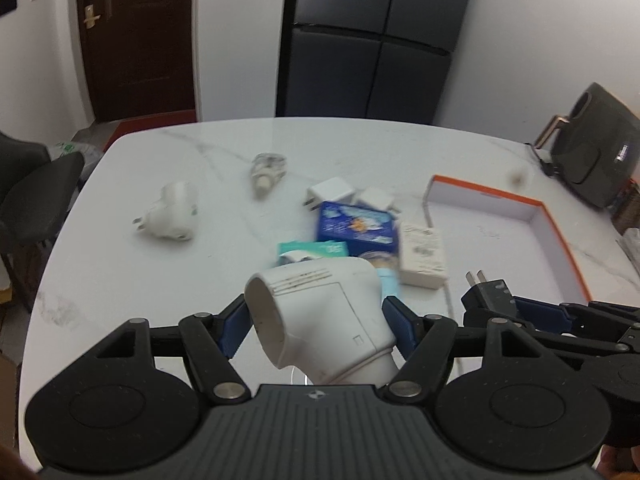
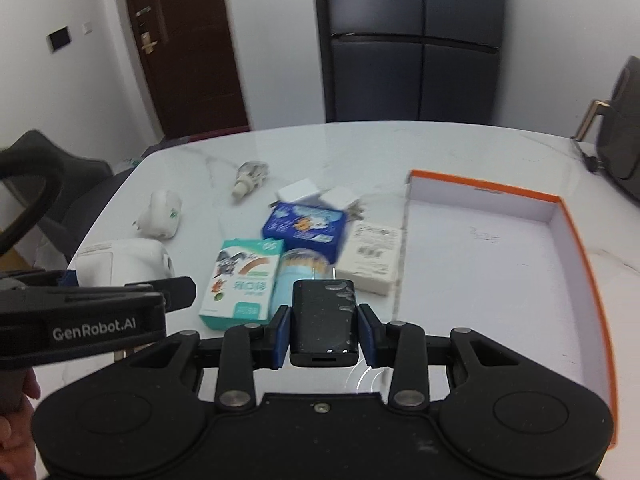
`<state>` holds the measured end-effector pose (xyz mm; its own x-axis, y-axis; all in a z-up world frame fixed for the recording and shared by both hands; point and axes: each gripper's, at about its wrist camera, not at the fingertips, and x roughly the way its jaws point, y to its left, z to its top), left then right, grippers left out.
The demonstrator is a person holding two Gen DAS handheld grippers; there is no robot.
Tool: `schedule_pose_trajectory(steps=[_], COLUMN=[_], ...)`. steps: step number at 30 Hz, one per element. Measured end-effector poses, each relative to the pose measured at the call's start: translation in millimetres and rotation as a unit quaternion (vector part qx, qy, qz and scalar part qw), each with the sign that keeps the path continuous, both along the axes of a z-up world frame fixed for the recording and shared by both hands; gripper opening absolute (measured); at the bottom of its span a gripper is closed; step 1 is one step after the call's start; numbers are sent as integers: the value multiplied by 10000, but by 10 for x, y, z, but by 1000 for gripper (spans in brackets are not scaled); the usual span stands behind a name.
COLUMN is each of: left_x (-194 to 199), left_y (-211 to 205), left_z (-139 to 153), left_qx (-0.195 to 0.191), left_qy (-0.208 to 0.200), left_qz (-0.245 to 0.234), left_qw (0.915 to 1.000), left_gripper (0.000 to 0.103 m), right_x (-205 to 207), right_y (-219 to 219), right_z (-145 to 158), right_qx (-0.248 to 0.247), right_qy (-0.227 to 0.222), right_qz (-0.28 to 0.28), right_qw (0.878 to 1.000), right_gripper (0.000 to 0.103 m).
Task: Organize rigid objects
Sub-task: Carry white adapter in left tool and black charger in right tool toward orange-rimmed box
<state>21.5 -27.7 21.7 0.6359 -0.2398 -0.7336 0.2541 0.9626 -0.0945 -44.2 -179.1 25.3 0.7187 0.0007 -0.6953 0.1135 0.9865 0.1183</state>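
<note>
The white marble table [image 1: 168,264] fills both views. Only the left wrist view shows the dark bag-like thing with a metal handle [image 1: 596,148] at the far right corner; only the right wrist view shows print on the teal box [image 2: 244,280] clearly, and a bit of the person's hand [image 2: 16,432] at the left edge. The orange-rimmed white box lid [image 2: 500,280] lies open side up at the right of the table, and nothing can be seen inside it. The left gripper [image 1: 316,324] is clamped around a large white angled adapter [image 1: 320,320], held above the table; in the right view that adapter appears at left behind the other tool. The right gripper [image 2: 324,330] is closed tight on a black charger plug [image 2: 324,320], its two prongs pointing away, just above the heap. On the table lie three printed boxes: one blue [image 2: 306,228], one teal, one white [image 2: 372,260], close together beside the lid, with a pale blue round thing [image 2: 296,268] between them. Behind them sit two small white cube chargers [image 2: 298,192], touching. Apart at left lie one white rounded plug [image 2: 160,216] and one small clear-and-white item [image 2: 250,178], too blurred to tell.
</note>
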Motion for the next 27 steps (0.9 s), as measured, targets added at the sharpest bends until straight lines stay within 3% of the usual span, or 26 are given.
schedule_pose_trajectory(steps=[13, 27], left_x=[-114, -117], left_y=[-350, -271], left_z=[175, 213], left_qx=[-45, -119], left_qy=[-152, -174], left_qz=[-303, -556], left_qw=[9994, 9982], left_gripper=[72, 72], right_x=[-321, -330], right_y=[-415, -294], right_z=[231, 328], right_qx=[3, -23], right_qy=[-89, -92], right_qz=[-584, -795], right_qw=[9983, 9968], right_gripper=[44, 44])
